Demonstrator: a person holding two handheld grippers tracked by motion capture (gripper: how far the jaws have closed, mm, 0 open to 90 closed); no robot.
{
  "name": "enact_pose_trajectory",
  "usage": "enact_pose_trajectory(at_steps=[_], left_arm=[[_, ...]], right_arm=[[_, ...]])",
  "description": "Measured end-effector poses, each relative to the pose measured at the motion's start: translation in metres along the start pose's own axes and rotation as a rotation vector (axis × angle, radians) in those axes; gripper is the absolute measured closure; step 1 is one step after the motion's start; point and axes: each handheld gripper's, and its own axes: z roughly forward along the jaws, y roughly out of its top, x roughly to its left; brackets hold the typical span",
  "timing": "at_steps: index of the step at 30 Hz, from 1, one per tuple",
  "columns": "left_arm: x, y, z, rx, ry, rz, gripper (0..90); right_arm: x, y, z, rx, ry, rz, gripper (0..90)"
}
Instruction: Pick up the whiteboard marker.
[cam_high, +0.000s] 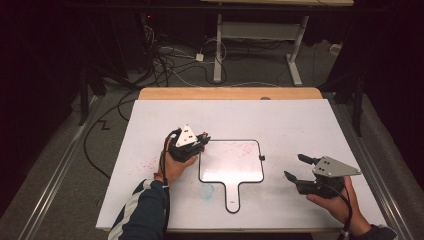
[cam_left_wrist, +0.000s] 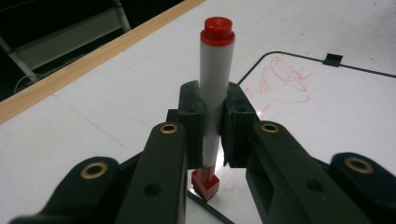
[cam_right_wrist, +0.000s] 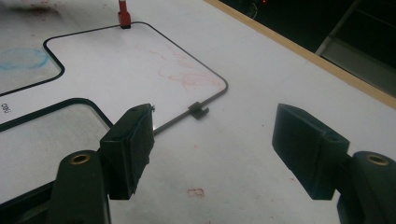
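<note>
At the whiteboard's (cam_high: 231, 162) left edge, a red-capped marker (cam_left_wrist: 215, 93) stands upright, clamped between the left gripper's (cam_left_wrist: 212, 116) jaws, its red end touching the board. Right gripper (cam_right_wrist: 215, 149) hovers right of the board, jaws wide, empty. Faint red scribbles (cam_left_wrist: 285, 79) mark the board.

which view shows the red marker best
The left gripper view: the red marker stands upright, clamped in the left tool, with its barrel, red end and tip close up. The right gripper view catches just its red tip at the whiteboard's edge. In the high view the tool mostly hides it.
</note>
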Motion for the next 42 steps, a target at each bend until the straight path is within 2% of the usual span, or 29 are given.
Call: enact_pose_trajectory(at_steps=[3,5,6,10,12,15,16,17,18,19,21,23,25,27,31,38,42], left_arm=[[0.0,-0.001,0.003,-0.02,-0.006,-0.033,78.8],[-0.006,0.002,0.011,-0.044,-0.043,-0.054,78.8],[-0.006,0.002,0.011,-0.044,-0.043,-0.054,78.9],[-0.019,0.007,0.022,-0.069,-0.096,-0.061,78.9],[-0.024,0.009,0.024,-0.069,-0.109,-0.048,78.8],[-0.022,0.009,0.022,-0.053,-0.101,-0.021,78.8],[-0.019,0.008,0.019,-0.046,-0.087,-0.019,78.8],[-0.011,0.005,0.013,-0.029,-0.039,-0.009,78.8],[-0.011,0.005,0.013,-0.029,-0.039,-0.009,78.8],[-0.007,0.003,0.009,-0.02,-0.02,-0.008,78.8],[0.003,-0.001,0.005,-0.02,0.008,-0.034,78.9],[0.008,-0.004,0.003,-0.038,-0.001,-0.068,78.8],[0.008,-0.005,0.006,-0.053,-0.002,-0.093,78.8],[0.004,-0.003,0.01,-0.059,-0.012,-0.094,78.8],[-0.013,0.006,0.023,-0.068,-0.069,-0.073,78.8],[-0.048,0.033,0.056,-0.043,-0.147,0.028,78.8],[-0.063,0.046,0.075,-0.037,-0.188,0.053,78.9]], right_arm=[[-0.001,-0.001,0.0,0.0,0.0,0.001,30.5],[-0.001,-0.001,0.0,0.001,0.004,0.002,30.5],[0.0,-0.001,0.0,0.0,0.005,0.0,30.6],[0.0,-0.001,0.0,0.002,0.009,0.001,30.6],[0.001,-0.001,0.001,0.005,0.012,0.0,30.5],[0.001,-0.002,0.001,0.007,0.015,0.0,30.5],[0.001,-0.002,0.001,0.007,0.015,0.0,30.5],[0.001,-0.002,0.0,0.006,0.013,0.0,30.5],[0.001,-0.002,0.0,0.006,0.013,0.0,30.5],[0.001,-0.002,0.0,0.005,0.012,0.003,30.6],[0.0,-0.002,-0.001,0.004,0.007,0.001,30.6],[-0.001,-0.003,-0.001,0.003,0.008,0.003,30.7],[-0.001,-0.002,-0.001,0.003,0.008,0.004,30.7],[0.0,-0.001,-0.001,0.002,0.009,-0.002,30.7],[0.001,-0.001,0.001,0.004,0.015,-0.004,30.6],[0.001,-0.001,0.001,0.002,0.017,-0.007,30.7],[0.0,-0.001,0.0,0.002,0.016,-0.011,30.7]])
